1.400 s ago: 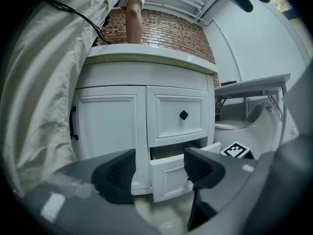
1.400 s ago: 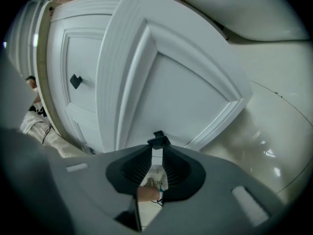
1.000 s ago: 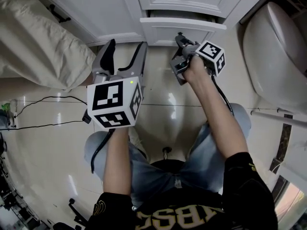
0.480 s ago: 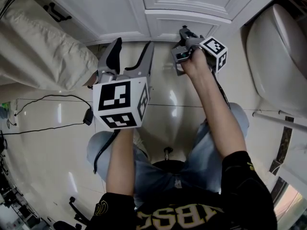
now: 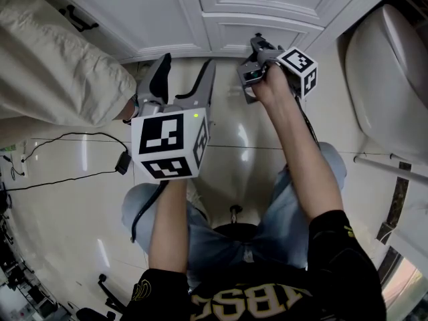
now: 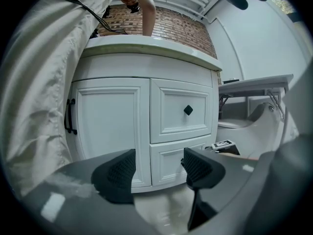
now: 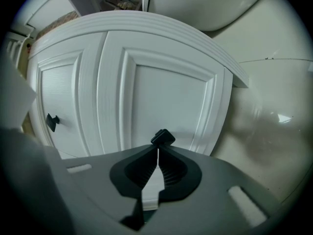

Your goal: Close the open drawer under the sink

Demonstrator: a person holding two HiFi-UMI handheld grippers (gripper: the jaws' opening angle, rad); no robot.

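White panelled cabinet (image 5: 154, 12) fills the top of the head view. The lower drawer (image 5: 257, 31) sits at its foot, seemingly flush with the frame, though the steep angle leaves that unsure. The right gripper (image 5: 257, 43) points at the drawer front. The left gripper (image 5: 186, 64) hangs over the glossy floor (image 5: 67, 199), near a person's beige trousers (image 5: 53, 65).

In the left gripper view its jaws stand wide apart with nothing between them, and the drawer lies straight ahead, well beyond the pads.

In the right gripper view the jaws are pressed together and empty, their tips right at the drawer's black knob (image 7: 163, 137).
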